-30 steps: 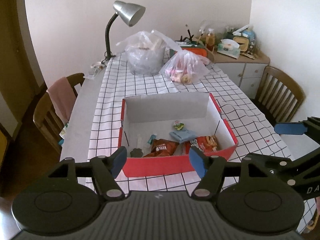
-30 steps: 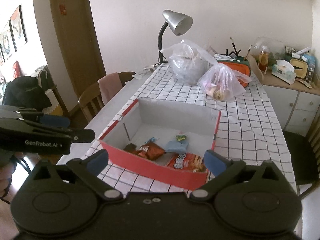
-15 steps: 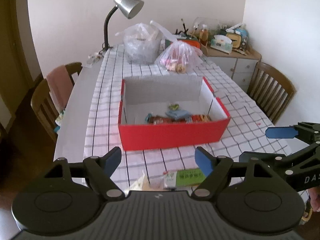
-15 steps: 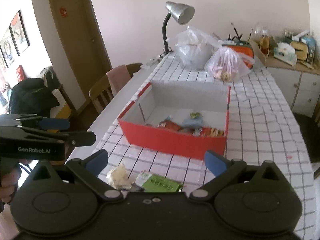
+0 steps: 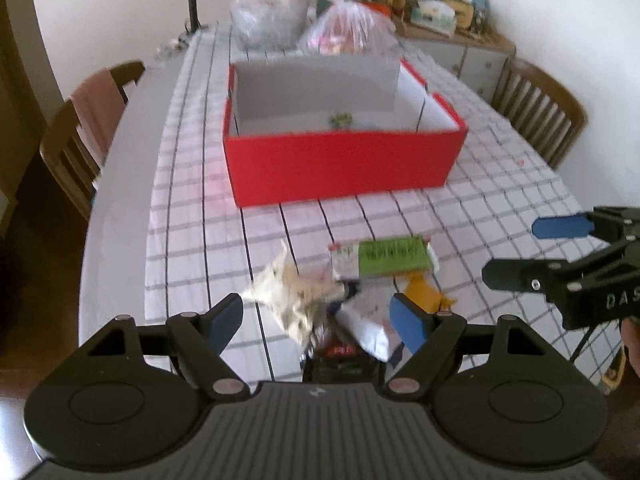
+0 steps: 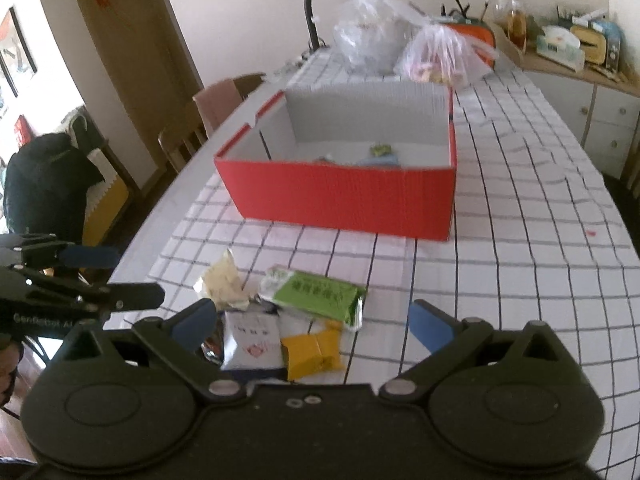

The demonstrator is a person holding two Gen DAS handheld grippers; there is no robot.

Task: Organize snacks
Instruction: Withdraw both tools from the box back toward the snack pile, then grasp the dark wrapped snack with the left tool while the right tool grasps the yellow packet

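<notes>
Nearest to me, my left gripper has its jaws spread with nothing pinched; the loose snack pile sits just ahead of the tips. My right gripper is likewise spread wide and empty, over the same pile.

Pile on the checked tablecloth, near table edge:
- white foil packet, closest; I judge it light, slick, crinkly. Take it across a flat seam edge.
- yellow packet touching it on the right; small, boxy, probably firmer. Pinch across its short sides.
- crumpled pale wrapper; soft, nearly weightless, will crush, so any grip holds.
- green packet behind; flat, light, film likely slippery. Grab the crimped end, not the middle.

Farther on, well apart: red box, open-topped, a few snacks already inside. Beyond it, two plastic bags.
</notes>
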